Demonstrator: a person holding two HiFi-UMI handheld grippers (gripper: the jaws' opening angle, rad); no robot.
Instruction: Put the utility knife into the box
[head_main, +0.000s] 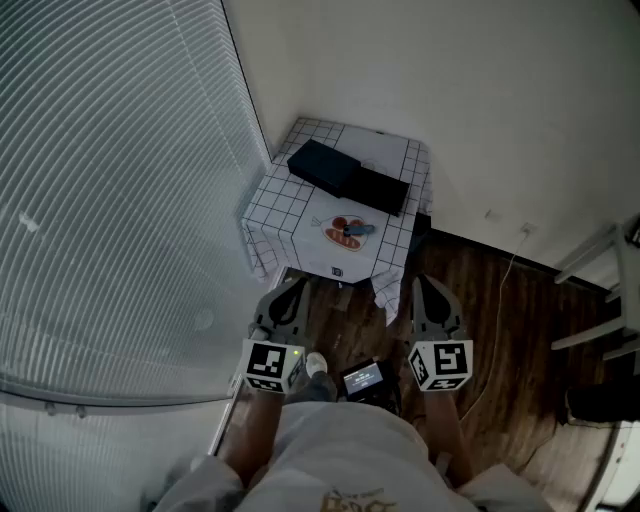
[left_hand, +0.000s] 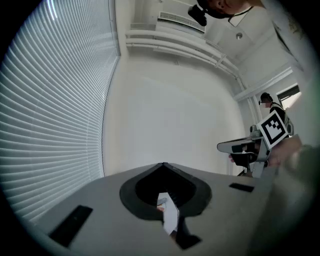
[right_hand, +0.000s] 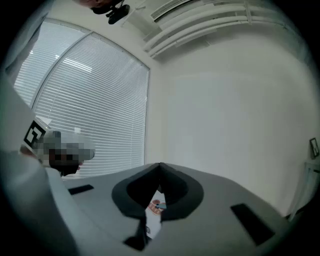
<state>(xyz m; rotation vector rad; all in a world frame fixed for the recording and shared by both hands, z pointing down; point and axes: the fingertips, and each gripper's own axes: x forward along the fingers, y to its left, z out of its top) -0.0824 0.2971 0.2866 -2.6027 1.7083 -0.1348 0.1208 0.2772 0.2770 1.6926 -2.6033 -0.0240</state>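
Close to the person's body, left gripper (head_main: 296, 287) and right gripper (head_main: 421, 287) hang empty, fingers pressed together, seemingly before any reach; utility knife (head_main: 357, 230) lies on the checked surface (head_main: 283, 205) near the black box (head_main: 345, 175).

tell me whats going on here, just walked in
A person stands facing a small table covered in a checked cloth and holds a gripper in each hand. The left gripper and the right gripper are both shut and empty, and both are short of the table. The utility knife lies on a round orange-patterned mat near the front edge. The black box sits behind it. Nothing has been picked up yet.
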